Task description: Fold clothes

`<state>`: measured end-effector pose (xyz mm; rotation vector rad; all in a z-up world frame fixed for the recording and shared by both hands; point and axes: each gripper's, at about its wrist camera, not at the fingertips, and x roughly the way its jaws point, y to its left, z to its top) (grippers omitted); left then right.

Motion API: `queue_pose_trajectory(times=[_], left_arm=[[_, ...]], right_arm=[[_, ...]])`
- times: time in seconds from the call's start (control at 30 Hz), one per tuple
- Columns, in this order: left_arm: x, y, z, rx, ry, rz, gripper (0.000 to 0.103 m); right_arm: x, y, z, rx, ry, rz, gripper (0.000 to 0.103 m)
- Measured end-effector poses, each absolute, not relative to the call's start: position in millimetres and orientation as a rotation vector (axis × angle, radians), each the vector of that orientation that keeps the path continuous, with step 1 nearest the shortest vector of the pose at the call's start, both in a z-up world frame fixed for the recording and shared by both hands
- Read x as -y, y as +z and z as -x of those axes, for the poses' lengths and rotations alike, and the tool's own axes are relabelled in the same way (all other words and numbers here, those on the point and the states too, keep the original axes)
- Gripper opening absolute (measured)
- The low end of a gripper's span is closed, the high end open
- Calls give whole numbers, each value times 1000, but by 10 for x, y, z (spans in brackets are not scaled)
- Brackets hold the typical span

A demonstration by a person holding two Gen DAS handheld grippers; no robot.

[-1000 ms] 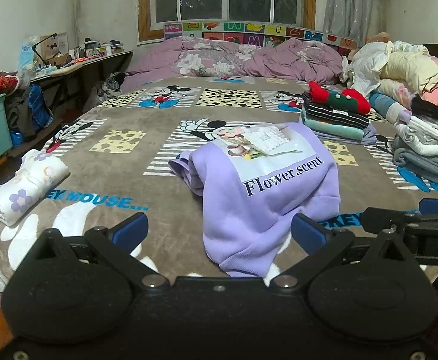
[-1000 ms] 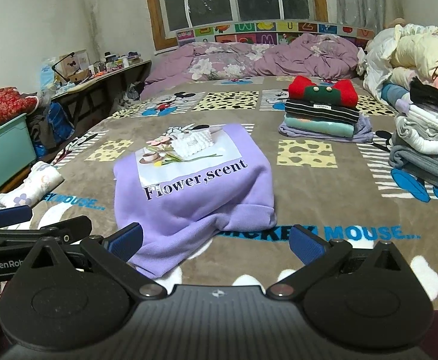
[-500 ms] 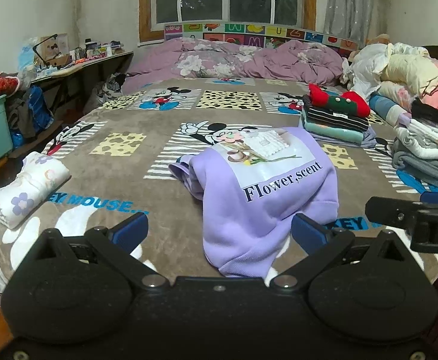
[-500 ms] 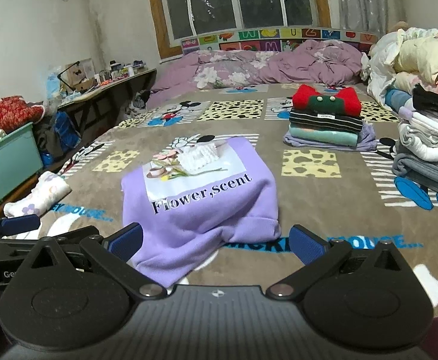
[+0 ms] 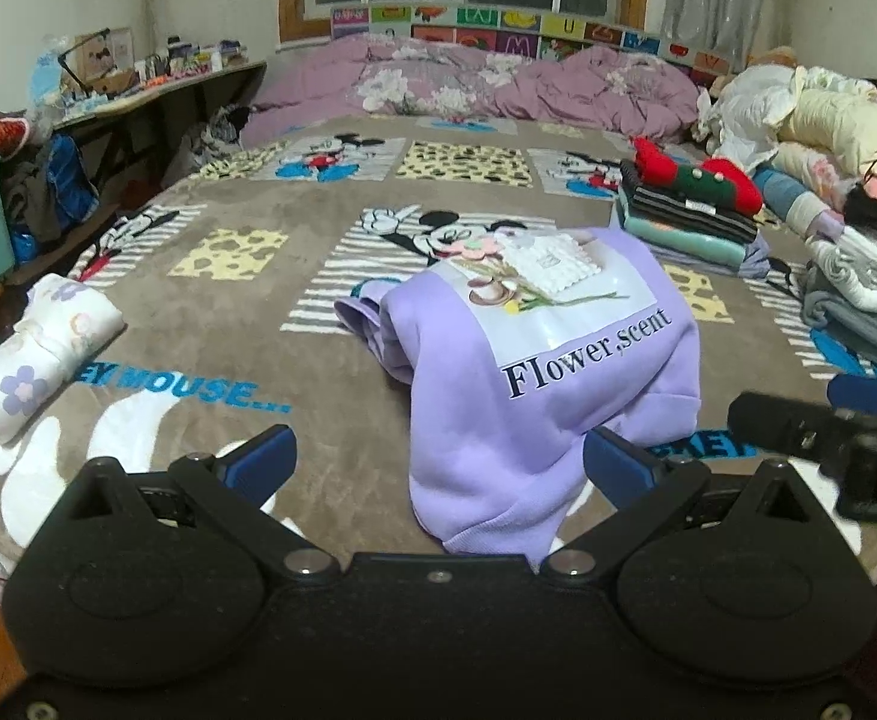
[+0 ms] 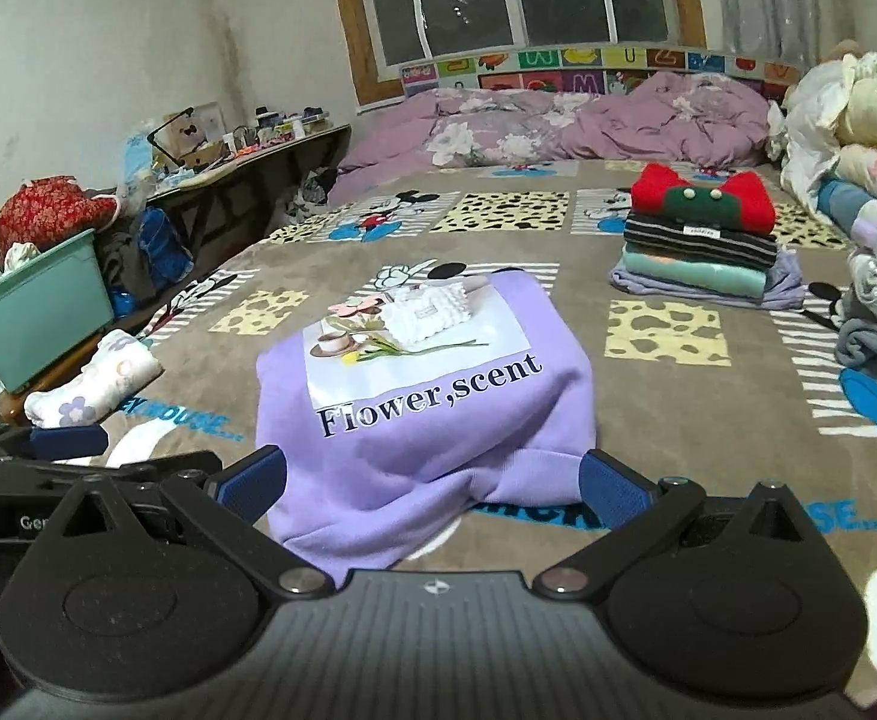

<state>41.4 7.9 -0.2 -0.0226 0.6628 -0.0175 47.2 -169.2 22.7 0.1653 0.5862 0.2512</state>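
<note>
You are holding both grippers open and empty above the near edge of the blanket, with each pair of jaws spread wide and nothing between them. The left gripper is sitting at 6 o'clock in its own view; the right gripper is doing the same in its own.

The sweatshirt is lying folded into a rough block on the blanket, just ahead of both grippers at 12 o'clock and apart from them. Judging by its shape, the fold is nearly finished: a loose flap is trailing toward you at the near edge, and a sleeve is bulging out at 9 o'clock in the left view.

The next move is likely calling for either a tuck of those loose parts or a two-sided grip to carry the block to the stack at 1 o'clock. Close on the thick folded edges, not on the top layer alone, or the fold may open.

Readable writing: the sweatshirt print is showing "Flower,scent". The blanket is showing "MOUSE..." in blue. The left gripper body, seen from the right view, is showing "Ge", the rest cut off.
</note>
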Motion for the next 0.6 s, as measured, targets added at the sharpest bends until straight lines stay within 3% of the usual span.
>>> queue_pose_trajectory(times=[0.33, 0.6], left_arm=[[-403, -137, -829, -636, -68, 204, 103], [-619, -165, -1350, -745, -135, 342, 103]], right_arm=[[1998, 181, -1079, -601, 413, -235, 103], [2366, 121, -1885, -684, 460, -291, 103]])
